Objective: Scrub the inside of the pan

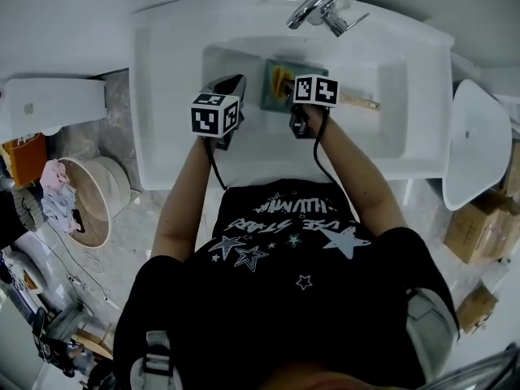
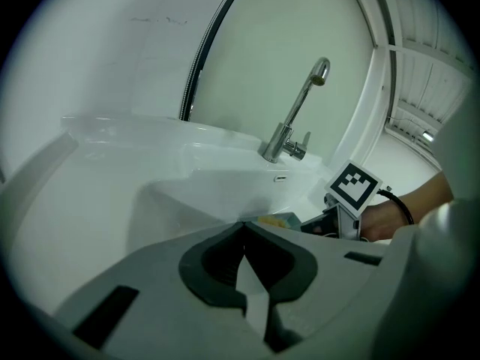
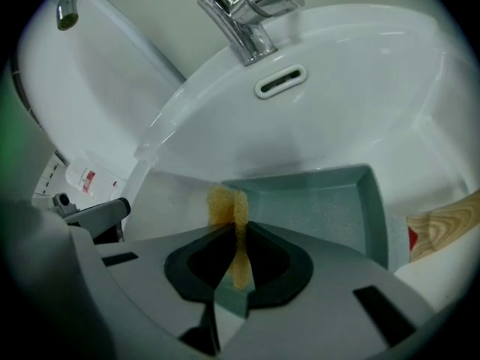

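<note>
1. The white sink [image 1: 171,96] is the biggest thing. Its deep bowl holds the pan.
2. The person wears a black shirt [image 1: 284,283] with white stars and white letters. The letters are upside down in the head view, and I cannot read them.
3. The green square pan [image 1: 270,96] lies flat in the sink bowl, below the faucet. Its wooden handle [image 1: 360,101] points to the right side of the sink.
4. The left gripper [image 1: 236,80] hangs over the left part of the bowl, just beside the pan. Its fingers are closed together with nothing between them.
5. The right gripper [image 1: 291,96] is over the pan. Its fingers squeeze the sponge. Each gripper has a cube with black and white squares on it.
6. The shiny silver faucet [image 1: 321,8] stands at the back of the sink.
7. The yellow sponge [image 1: 280,78] sticks out past the fingers, at the left rim of the pan.
8. A small white label [image 3: 79,177] with a red mark shows beyond the sink. Its writing is too small to read.
</note>
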Motion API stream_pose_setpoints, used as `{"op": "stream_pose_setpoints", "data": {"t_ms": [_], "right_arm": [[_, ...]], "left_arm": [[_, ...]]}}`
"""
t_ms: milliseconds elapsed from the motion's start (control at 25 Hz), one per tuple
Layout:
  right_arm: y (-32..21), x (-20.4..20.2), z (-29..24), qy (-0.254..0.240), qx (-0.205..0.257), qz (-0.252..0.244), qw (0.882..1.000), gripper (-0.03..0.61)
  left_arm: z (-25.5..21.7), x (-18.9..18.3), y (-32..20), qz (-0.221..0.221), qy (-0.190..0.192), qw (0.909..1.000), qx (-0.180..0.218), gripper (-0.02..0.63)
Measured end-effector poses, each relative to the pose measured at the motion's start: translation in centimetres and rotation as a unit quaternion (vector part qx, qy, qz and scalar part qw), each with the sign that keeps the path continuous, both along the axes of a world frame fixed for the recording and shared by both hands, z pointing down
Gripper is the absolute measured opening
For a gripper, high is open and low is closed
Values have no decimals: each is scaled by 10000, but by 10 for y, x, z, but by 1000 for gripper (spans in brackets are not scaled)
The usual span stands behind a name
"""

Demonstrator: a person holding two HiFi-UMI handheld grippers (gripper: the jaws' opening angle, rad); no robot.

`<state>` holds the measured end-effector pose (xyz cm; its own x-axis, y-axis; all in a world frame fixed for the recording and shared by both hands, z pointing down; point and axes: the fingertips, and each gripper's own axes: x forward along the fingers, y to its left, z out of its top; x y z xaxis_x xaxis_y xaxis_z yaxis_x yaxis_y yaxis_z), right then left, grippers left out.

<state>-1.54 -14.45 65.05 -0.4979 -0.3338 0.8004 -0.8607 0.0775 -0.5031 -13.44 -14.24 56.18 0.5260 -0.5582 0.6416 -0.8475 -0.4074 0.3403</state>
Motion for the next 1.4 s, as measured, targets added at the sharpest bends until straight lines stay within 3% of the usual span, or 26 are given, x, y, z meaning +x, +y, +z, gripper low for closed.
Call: {"op": "stream_pose_setpoints", "data": {"t_ms": [400, 920, 1400], "right_arm": [[-14, -10, 16, -15, -166, 0, 9999, 41], [-21, -7, 33, 410, -238, -182, 9987, 41], [-14, 36, 36, 810, -372, -139, 9959, 41]], "left_arm": [[11, -8, 3, -154, -58, 9996, -209, 8], [12, 5, 9, 18, -154, 9995, -267, 8], [15, 15, 15, -43, -176, 9993, -325, 8]]}}
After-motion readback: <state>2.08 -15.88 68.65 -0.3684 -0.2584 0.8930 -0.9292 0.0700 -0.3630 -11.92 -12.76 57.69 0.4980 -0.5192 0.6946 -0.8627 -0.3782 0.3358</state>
